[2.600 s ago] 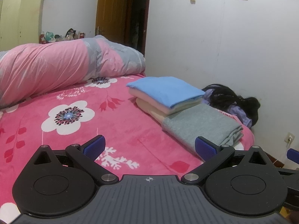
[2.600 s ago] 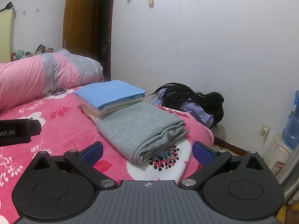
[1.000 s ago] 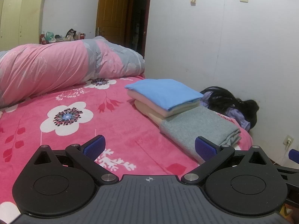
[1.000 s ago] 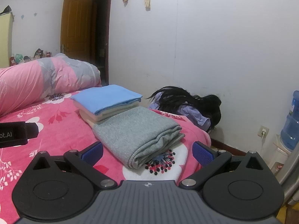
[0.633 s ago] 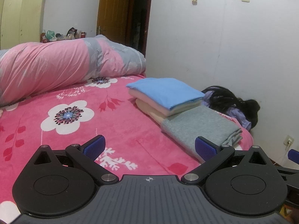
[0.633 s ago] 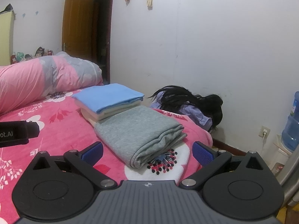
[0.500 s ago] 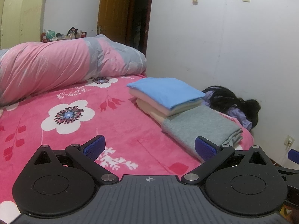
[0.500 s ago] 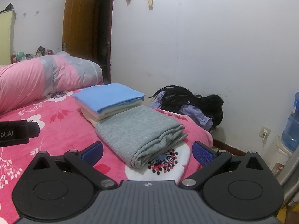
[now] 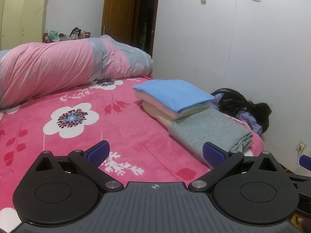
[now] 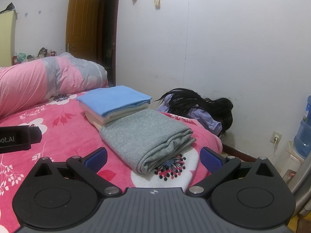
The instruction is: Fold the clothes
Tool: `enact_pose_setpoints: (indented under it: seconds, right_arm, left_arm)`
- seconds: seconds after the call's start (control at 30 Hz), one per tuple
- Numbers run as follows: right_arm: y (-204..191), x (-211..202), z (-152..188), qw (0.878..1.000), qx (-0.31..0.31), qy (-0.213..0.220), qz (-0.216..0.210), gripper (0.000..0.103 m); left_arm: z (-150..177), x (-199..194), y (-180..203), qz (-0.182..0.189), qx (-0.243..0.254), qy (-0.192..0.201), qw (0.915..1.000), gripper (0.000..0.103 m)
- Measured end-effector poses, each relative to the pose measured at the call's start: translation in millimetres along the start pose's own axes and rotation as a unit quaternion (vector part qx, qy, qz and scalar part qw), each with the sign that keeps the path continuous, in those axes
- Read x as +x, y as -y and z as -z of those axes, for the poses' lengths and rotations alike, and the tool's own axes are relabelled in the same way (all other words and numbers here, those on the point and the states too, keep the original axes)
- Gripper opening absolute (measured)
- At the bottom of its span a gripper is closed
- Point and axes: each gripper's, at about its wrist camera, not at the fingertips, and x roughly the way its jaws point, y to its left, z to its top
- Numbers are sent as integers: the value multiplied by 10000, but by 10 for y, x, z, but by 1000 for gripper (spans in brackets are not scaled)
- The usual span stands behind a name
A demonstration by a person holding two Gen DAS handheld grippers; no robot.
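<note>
Looking past my right tool [image 10: 153, 160], I see the folded grey garment [image 10: 143, 137] lying just ahead on the bed [image 10: 58, 136], touching the blue-topped stack [image 10: 114, 102] beyond it. My left tool [image 9: 155, 154] hovers beside, the garment ahead to its right. Both tools are spread wide and hold nothing. That fold looks finished to me; next I'd reach farther right for the dark crumpled heap [image 10: 196, 104] by the wall.

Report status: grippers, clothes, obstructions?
Left gripper open, right gripper open, both empty. Grey garment folded beside blue-topped stack. Nothing blocking.
</note>
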Motion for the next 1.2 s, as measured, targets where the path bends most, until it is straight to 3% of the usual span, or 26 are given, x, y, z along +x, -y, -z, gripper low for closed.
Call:
enact_pose_setpoints:
  seconds: [1.2]
  right_arm:
    - [-31,1,5,10000,-10,-23,-23,103]
  left_arm:
    - [4,0,-34,4,-17,-13,10000,103]
